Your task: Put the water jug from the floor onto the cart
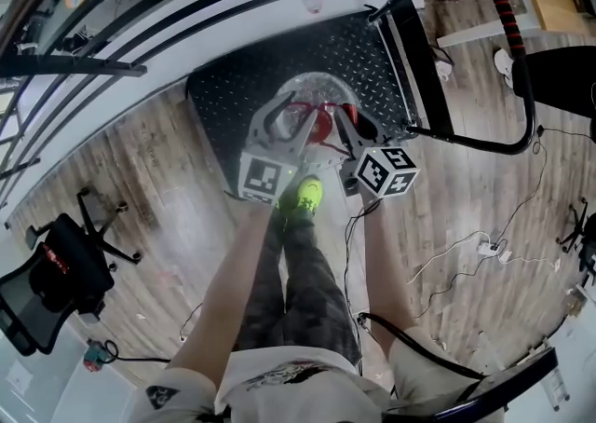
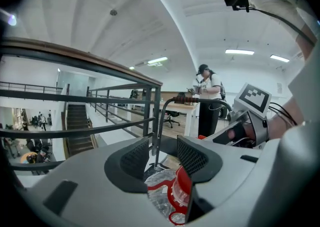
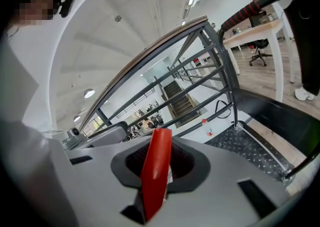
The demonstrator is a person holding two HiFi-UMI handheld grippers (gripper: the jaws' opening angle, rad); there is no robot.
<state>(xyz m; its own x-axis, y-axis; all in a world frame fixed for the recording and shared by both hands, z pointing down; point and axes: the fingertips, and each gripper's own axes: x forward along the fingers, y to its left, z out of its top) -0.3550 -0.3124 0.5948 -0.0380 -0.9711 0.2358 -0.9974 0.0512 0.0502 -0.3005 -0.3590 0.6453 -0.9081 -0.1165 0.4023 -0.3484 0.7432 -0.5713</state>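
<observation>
Overhead, the water jug (image 1: 317, 95) hung above the near end of the cart's black chequered deck (image 1: 233, 95), not on the floor. The left gripper (image 1: 287, 118) held the jug's neck and red cap (image 2: 181, 191) between jaws that stood partway apart, with the cap against one jaw. The right gripper (image 1: 346, 125) was narrowed onto the jug's red handle (image 3: 156, 171).

The rest of the deck lay bare toward its far edge, which ran close to a dark railing (image 1: 140, 2). The cart's push handle (image 1: 507, 30), with its red-and-black grip, arched over the right end. A bystander (image 2: 207, 101) stood just beyond it.

The person's green shoe (image 1: 303, 196) was planted just short of the deck's near edge. On the wooden floor (image 1: 168, 188), an office chair (image 1: 65, 263) sat well to the left. Loose cables (image 1: 484, 249) trailed to the right. A small bottle (image 1: 315, 0) stood beyond the deck by the railing.
</observation>
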